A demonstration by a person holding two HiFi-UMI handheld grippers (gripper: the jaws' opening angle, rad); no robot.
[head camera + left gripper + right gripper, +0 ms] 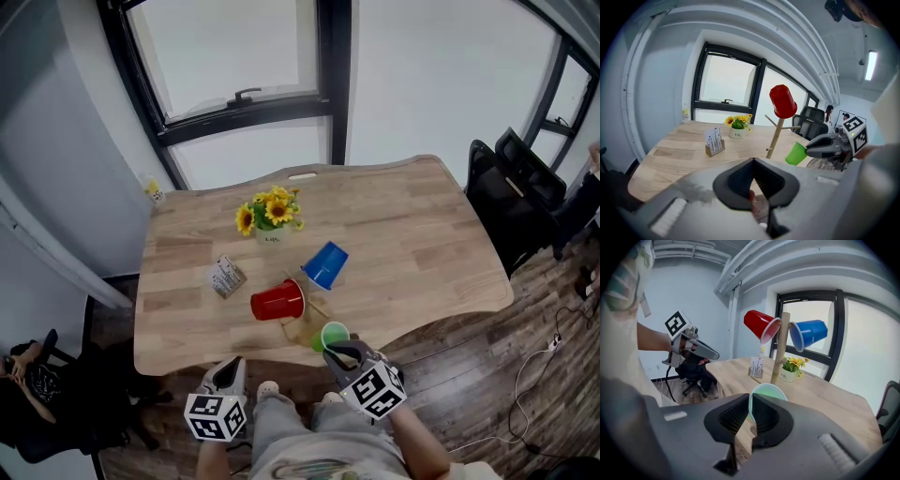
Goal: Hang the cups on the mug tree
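- Near the front edge of the pale, wood-grain table (422,244), my right gripper (751,405) is clamped on the green cup (768,391). The thin plastic wall is pinched between the dark ribbed pads (733,416), and the round rim rises just above them.
- Green cup: smooth, tapered and translucent at the lip. It is held tilted, with its mouth toward my right gripper, close beside the mug tree (780,348) and not yet on a peg.
- Left gripper (753,161): the jaws are together, tips meeting, with nothing between them. I hold it low in front of the table edge, well apart from every cup.
- Mug tree: a slim, round post of light wood with slanted peg branches, upright about mid-table.
- Red cup (759,326): glossy and conical, hung on a peg on one side of the post, with its mouth turned toward the post.
- Blue cup (809,333): the same shape, hung on the opposite side at about the same height.
- Sunflowers (270,211): yellow blooms in a small white pot, beyond the tree.
- Card stand (225,277): white printed cards upright in a small wooden block, beside the tree.
- Office chair (520,183): black, at the table's right end.
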